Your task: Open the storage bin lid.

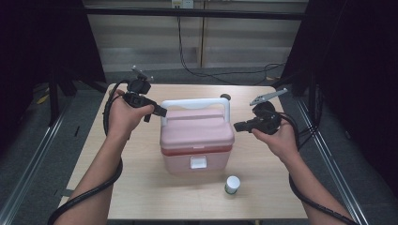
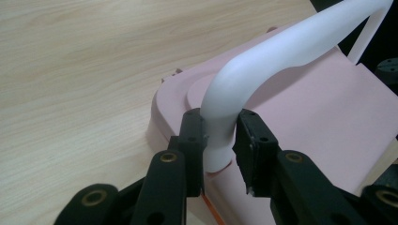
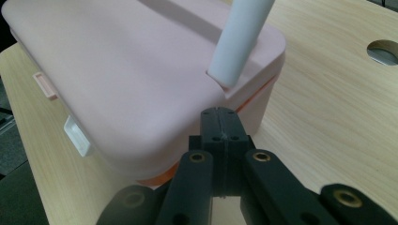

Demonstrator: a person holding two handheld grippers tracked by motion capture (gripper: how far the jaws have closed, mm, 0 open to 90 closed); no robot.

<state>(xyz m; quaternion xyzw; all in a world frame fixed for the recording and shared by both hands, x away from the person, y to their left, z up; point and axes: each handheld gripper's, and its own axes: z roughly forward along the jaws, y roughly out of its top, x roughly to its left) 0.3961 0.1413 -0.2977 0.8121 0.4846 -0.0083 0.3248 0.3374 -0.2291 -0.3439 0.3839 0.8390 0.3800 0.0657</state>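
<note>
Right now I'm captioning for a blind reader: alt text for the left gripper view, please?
Two black jaws of the left gripper clamp the lower leg of a white handle where it meets the lid of a pink box. The box stands on a light wooden table.

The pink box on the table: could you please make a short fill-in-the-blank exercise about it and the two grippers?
1. The left gripper is closed on the box's white ____.
2. The right gripper has its jaws ____, with nothing between them.
3. A small white jar stands on the table in front of the ____ box.
4. The latch on the front of the box is ____ in colour.

Missing words: handle; shut; pink; white
</note>
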